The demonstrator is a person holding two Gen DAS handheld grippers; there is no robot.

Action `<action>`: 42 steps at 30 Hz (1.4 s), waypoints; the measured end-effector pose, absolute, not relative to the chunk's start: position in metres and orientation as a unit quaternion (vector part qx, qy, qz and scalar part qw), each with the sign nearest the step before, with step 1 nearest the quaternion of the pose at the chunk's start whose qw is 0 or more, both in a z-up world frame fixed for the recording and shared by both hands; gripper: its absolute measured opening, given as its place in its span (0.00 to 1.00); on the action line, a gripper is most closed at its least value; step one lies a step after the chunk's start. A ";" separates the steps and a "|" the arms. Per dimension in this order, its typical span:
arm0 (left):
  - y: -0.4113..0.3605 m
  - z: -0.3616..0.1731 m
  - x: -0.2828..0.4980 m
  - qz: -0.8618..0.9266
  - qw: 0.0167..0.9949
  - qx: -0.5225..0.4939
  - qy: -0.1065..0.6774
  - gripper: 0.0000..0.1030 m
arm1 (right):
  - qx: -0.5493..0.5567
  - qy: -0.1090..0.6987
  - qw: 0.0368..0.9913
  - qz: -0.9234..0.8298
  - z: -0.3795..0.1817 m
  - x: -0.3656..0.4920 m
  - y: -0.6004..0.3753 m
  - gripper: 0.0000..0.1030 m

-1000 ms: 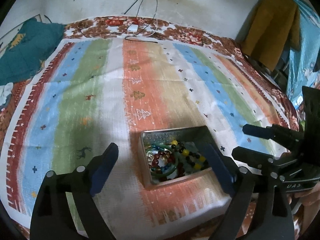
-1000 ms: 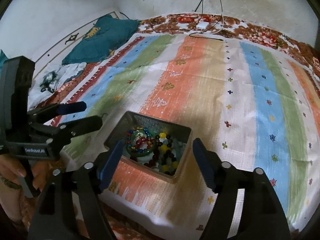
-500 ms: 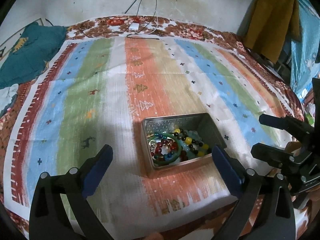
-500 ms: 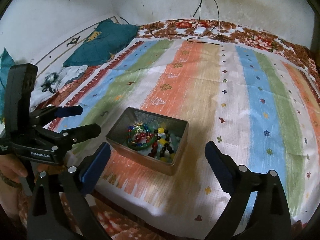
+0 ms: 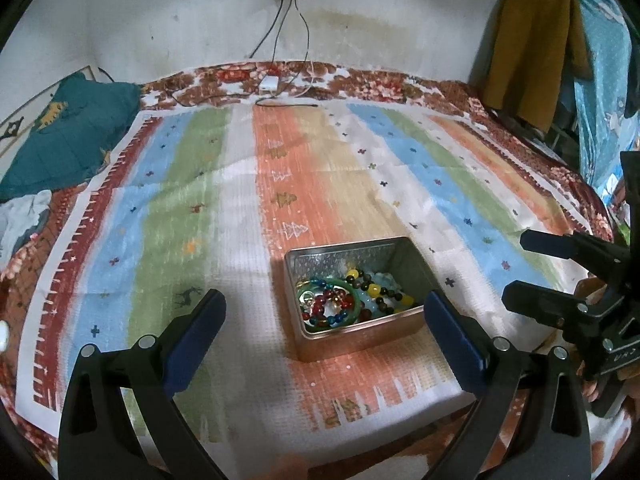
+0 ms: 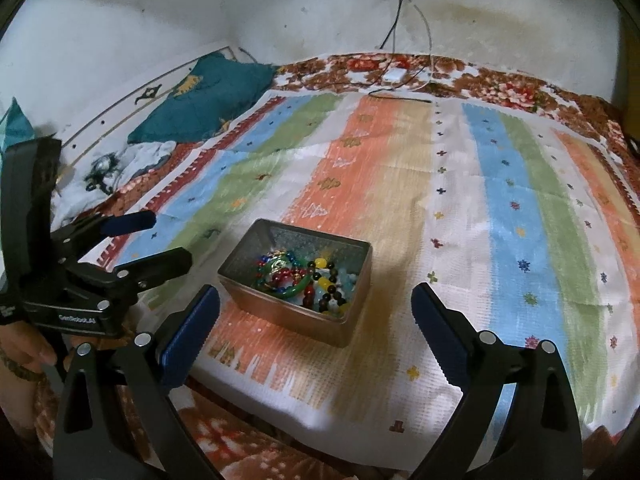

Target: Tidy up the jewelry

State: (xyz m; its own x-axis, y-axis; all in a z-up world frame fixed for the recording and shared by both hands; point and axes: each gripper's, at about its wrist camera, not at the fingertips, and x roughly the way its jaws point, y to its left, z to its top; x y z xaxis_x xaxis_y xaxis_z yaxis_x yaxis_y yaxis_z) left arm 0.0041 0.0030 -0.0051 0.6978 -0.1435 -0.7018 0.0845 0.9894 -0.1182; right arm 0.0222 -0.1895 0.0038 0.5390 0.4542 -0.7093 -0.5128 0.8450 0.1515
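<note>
Both tools — left tool [image 5: 322, 332] and right tool [image 6: 316, 326] — hang spread apart and empty near the tin [image 5: 362, 344], whose beaded bracelets [image 5: 348, 300] are heaped together unsorted.

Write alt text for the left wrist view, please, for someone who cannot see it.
An open metal tin full of colourful bead bracelets sits on a striped cloth over a bed. The left hand-held gripper, open and empty, frames the tin; the right hand-held gripper enters at right.
</note>
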 end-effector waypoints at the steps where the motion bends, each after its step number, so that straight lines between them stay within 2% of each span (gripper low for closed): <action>1: 0.004 -0.005 0.003 -0.065 0.920 -0.044 0.384 0.94 | -0.035 0.390 0.878 0.275 0.005 0.021 -0.191 0.95; 42: -0.002 -0.002 -0.014 -0.068 0.930 -0.039 0.360 0.94 | -0.032 0.378 0.888 0.260 0.004 0.005 -0.195 0.95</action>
State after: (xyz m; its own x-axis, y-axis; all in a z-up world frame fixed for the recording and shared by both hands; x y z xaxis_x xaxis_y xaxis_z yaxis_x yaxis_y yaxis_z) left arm -0.0145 -0.0017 -0.0023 0.7312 -0.1538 -0.6646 0.0975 0.9878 -0.1212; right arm 0.0050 -0.1951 0.0039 0.5790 0.4378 -0.6878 -0.4869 0.8623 0.1391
